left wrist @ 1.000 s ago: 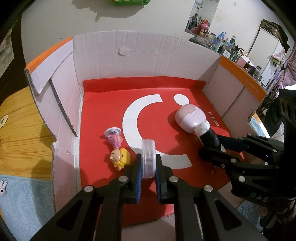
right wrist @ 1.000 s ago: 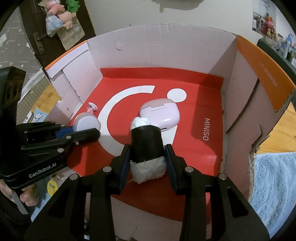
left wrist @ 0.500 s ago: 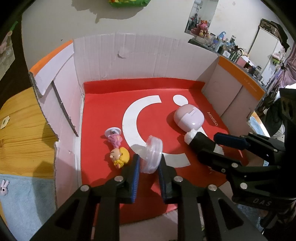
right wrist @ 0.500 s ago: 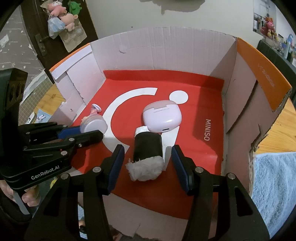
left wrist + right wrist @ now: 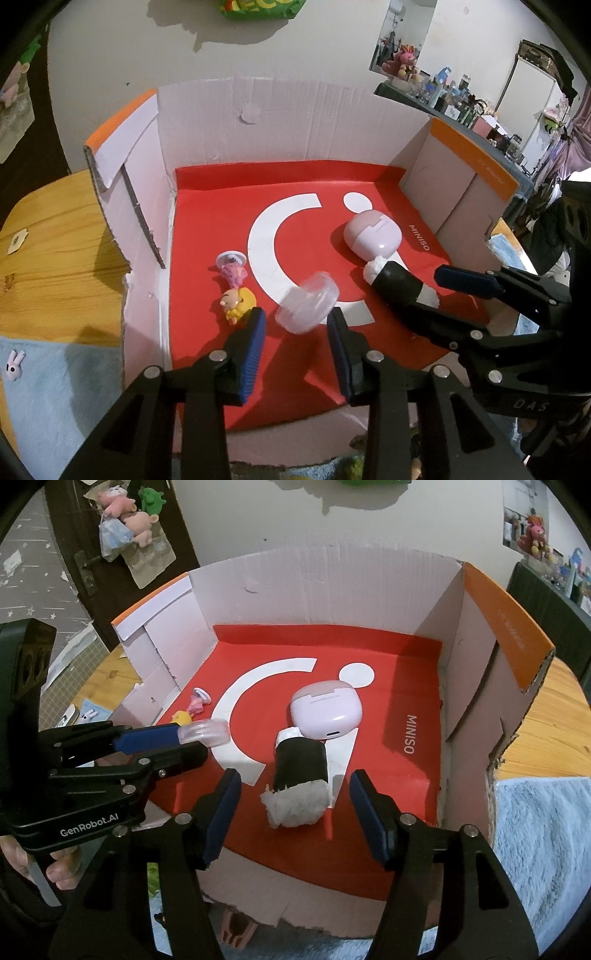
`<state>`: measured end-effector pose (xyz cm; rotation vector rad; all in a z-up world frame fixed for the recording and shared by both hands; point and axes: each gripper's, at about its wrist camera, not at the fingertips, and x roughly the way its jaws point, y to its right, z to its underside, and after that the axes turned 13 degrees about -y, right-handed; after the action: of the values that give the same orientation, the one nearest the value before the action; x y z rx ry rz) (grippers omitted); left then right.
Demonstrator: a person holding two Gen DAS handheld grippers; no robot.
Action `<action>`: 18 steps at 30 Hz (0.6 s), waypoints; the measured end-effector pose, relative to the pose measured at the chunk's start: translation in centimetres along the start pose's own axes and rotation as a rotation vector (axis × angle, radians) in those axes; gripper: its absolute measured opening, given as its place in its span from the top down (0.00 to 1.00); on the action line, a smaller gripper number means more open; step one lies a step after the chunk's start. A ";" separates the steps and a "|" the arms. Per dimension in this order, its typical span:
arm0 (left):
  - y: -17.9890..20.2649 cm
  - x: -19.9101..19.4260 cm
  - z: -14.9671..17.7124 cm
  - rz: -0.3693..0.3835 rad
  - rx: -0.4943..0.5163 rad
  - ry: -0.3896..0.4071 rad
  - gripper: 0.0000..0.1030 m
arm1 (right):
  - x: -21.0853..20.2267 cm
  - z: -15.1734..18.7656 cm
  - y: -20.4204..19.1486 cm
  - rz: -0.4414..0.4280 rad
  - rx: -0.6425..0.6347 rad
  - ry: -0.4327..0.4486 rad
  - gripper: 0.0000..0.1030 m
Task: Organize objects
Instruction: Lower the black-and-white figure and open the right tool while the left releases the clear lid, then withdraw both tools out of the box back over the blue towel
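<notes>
A clear round container (image 5: 308,306) sits tilted on the box's red floor (image 5: 207,229), loose between the fingers of my left gripper (image 5: 295,325), whose jaws are opening. My right gripper (image 5: 295,786) is also opening. A black roll with white ends (image 5: 301,764) lies between its pads with a gap on each side. A pink earbud case (image 5: 325,714) rests just behind the roll. A small pink figure (image 5: 232,267) and a yellow figure (image 5: 238,302) lie left of the container. In the right wrist view the left gripper (image 5: 192,744) stands beside the container (image 5: 207,731).
The cardboard box has white walls (image 5: 280,125) on three sides, orange-edged flaps (image 5: 506,627), and a low front edge (image 5: 332,897). It stands on a wooden table (image 5: 55,236) with light blue cloth (image 5: 546,849) at both near corners. A hand (image 5: 55,871) holds the left gripper.
Both grippers let go. The left jaws opened and the clear container tipped over from standing on edge. The right jaws spread and the roll now lies free on the red floor.
</notes>
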<state>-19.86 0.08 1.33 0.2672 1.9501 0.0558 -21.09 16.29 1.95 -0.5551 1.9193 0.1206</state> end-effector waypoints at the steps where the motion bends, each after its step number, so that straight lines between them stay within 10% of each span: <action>1: 0.0 -0.1 0.1 0.000 -0.001 0.001 0.65 | -0.1 0.0 0.0 0.000 0.000 0.002 0.42; 18: 0.3 -1.6 1.4 -0.002 -0.007 0.023 0.58 | -1.5 1.1 -1.0 -0.004 -0.008 0.030 0.30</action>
<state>-17.95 -0.11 2.29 0.2606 1.9731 0.0646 -19.22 16.23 2.97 -0.5695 1.9471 0.1182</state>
